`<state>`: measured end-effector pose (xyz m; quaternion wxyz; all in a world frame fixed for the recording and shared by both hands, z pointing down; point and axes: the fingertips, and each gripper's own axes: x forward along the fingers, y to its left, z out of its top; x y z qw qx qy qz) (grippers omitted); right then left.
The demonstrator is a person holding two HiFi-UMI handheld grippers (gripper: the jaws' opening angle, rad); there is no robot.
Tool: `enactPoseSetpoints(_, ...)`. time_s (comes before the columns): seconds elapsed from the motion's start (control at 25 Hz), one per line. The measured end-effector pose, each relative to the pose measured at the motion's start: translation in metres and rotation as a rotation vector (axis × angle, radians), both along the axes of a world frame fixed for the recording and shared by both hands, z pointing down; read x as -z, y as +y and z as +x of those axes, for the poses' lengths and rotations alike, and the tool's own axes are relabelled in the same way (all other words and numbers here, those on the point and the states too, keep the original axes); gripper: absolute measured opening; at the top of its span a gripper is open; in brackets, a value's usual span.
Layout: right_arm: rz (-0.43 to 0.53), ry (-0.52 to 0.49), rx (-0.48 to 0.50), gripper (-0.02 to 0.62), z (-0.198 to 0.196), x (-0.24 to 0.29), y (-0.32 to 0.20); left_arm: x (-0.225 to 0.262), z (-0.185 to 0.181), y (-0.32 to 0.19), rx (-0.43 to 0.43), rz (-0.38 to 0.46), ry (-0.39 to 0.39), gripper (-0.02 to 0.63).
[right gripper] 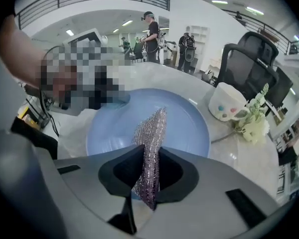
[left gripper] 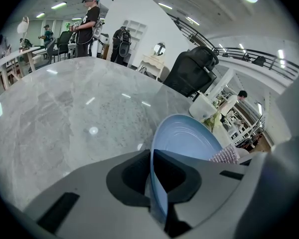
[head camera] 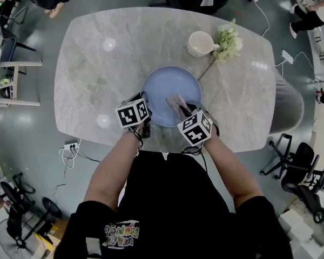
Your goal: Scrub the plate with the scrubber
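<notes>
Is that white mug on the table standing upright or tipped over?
Upright: the white mug stands on its base on the table, its open mouth facing up toward the head camera.

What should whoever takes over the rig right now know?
Left gripper: shut on the near rim of the blue plate, which sits on the table.
Right gripper: shut on the scrubber, its free end reaching over the plate's inside.
Cup and flowers sit beyond the plate.
Done: both grasps. How much has been scrubbed can't be told.
Left: scrub across the plate's face.
</notes>
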<state>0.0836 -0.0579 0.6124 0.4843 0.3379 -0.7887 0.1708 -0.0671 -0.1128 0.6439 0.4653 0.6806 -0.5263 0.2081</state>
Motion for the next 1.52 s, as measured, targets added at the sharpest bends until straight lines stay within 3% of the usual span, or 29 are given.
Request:
enactPoseSetpoints(0.24,0.100,0.144,0.066,0.071,0.025,0.001,-0.023,-0.001,0.000,-0.001,-0.010,0.000,-0.001,0.035)
enactPoseSetpoints(0.52,0.175,0.256,0.065,0.071,0.042,0.000,-0.054,-0.002,0.002,-0.001,-0.030,-0.001,-0.004,0.034)
enactPoseSetpoints(0.88,0.215,0.289,0.019,0.071,0.050,0.001,-0.094,-0.001,0.004,-0.002,-0.066,0.003,-0.011,0.035)
enactPoseSetpoints(1.04,0.210,0.225,-0.063,0.072,0.052,0.006,-0.108,-0.001,0.005,-0.002,-0.069,-0.005,0.006,0.034)
enactPoseSetpoints(1.24,0.151,0.002,-0.245,0.072,0.056,0.015,-0.113,0.001,0.004,-0.003,-0.098,-0.006,0.030,0.034)
enactPoseSetpoints(1.36,0.155,-0.115,-0.310,0.072,0.060,0.028,-0.111,0.003,0.003,-0.004,-0.131,0.017,-0.024,0.037)
enactPoseSetpoints(1.52,0.188,-0.246,-0.350,0.072,0.066,0.047,-0.108,0.015,0.000,-0.008,-0.168,0.112,-0.116,0.049)
